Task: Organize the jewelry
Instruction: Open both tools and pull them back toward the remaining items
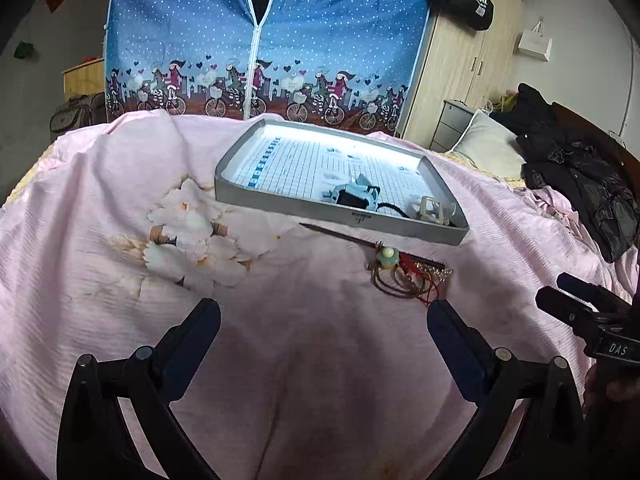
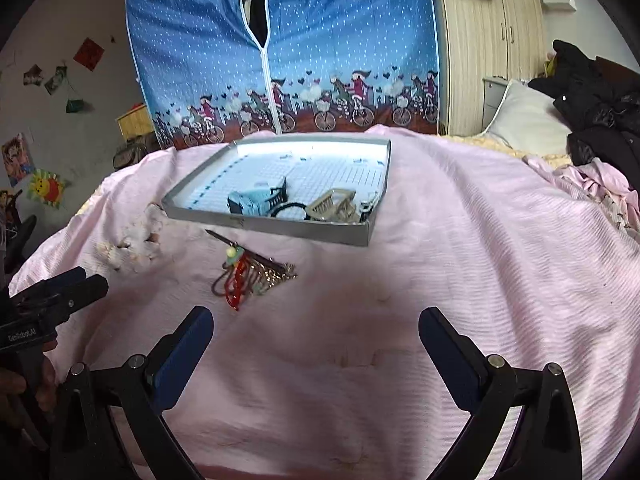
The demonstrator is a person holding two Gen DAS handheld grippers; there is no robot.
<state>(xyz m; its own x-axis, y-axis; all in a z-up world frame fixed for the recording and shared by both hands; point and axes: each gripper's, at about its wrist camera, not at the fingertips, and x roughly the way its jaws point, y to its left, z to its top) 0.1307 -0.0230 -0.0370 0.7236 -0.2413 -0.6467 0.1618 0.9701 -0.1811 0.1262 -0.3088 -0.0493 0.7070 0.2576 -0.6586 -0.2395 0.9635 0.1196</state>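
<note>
A shallow grey cardboard tray (image 1: 404,222) with a white grid-printed floor rests on a bed covered by a pale pink ribbed quilt (image 1: 120,312) printed with white blossoms. In the tray's near right corner lie a pale blue and black claw hair clip (image 2: 256,200), a black elastic hair band (image 2: 289,209) and a beige claw hair clip (image 2: 334,205). Just in front of the tray's near wall, on the quilt, lies the loose heap of jewelry: a dark wooden hair stick (image 1: 340,236) pointing left, a pale green flower-shaped charm (image 1: 386,257) upon it, brown elastic hair loops (image 1: 394,282), a red cord (image 2: 236,288) and a small gold-coloured chain (image 2: 280,276) tangled together. The left tool (image 1: 323,320) hangs above the quilt with its two blue-padded fingers spread wide and nothing between them; the heap lies ahead of it and to the right, the red cord ending just beyond the tip of the right finger. The right tool (image 2: 316,322) is likewise spread wide and empty above bare quilt; from its camera the heap lies ahead and to the left, just beyond the left finger's tip, with the tray farther on. Each tool appears at the edge of the other's view, side by side. Behind the bed stands a blue polka-dot fabric wardrobe (image 1: 264,40) with a zip and a border of cyclists, and a heap of dark clothing (image 1: 576,160) lies at the right of the bed.
</note>
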